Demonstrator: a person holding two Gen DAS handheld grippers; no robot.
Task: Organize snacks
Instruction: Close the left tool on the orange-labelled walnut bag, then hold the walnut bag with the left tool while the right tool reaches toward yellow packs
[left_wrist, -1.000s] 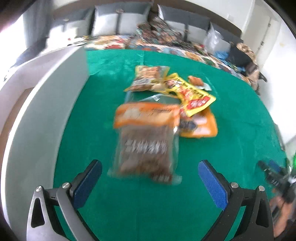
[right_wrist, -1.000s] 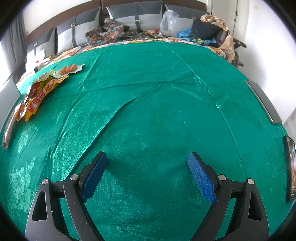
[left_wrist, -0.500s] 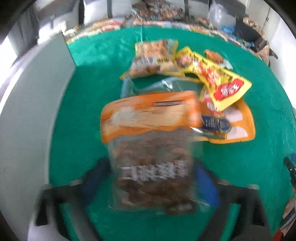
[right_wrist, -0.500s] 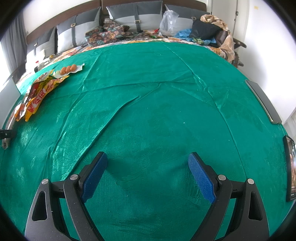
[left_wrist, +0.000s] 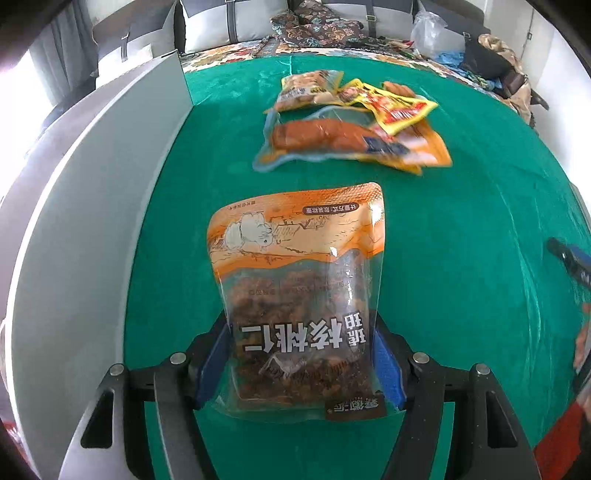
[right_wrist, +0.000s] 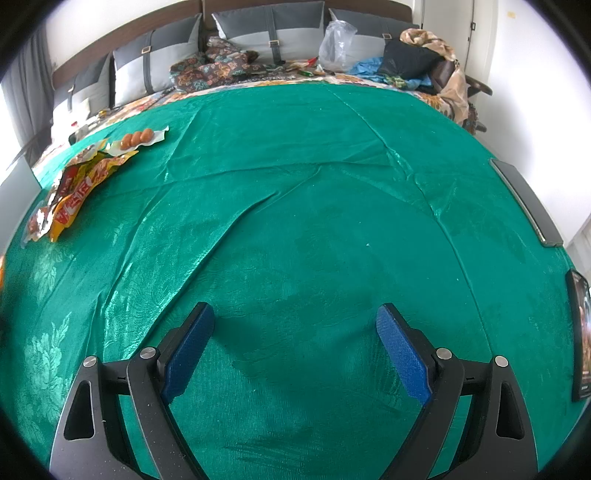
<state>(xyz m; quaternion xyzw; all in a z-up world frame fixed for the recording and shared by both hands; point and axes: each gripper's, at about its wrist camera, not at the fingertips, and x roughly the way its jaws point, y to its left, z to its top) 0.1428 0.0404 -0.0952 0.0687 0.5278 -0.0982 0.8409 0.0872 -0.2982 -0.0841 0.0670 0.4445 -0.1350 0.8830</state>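
Blue pads (left_wrist: 210, 365) of left gripper (left_wrist: 299, 369) clamped on walnut snack pouch (left_wrist: 299, 295) above green cloth (left_wrist: 461, 229), right gripper (right_wrist: 291, 350) spread wide, holding nothing, snack pile (left_wrist: 354, 125) beyond.

The nut bag (left_wrist: 299, 306) covers most of the left hand-held gripper's (left_wrist: 300, 363) blue pads (left_wrist: 208, 369), so only their outer edges show. Farther back, the snack pile (left_wrist: 354, 122) is smeared by blur, and its packets overlap so their labels cannot be read. The grey bin (left_wrist: 88, 221) runs off the left edge. At the right edge, a blue-and-black shape (left_wrist: 570, 256) is cut off. In the right wrist view, the framed picture (right_wrist: 580, 332) is clipped by the right border.
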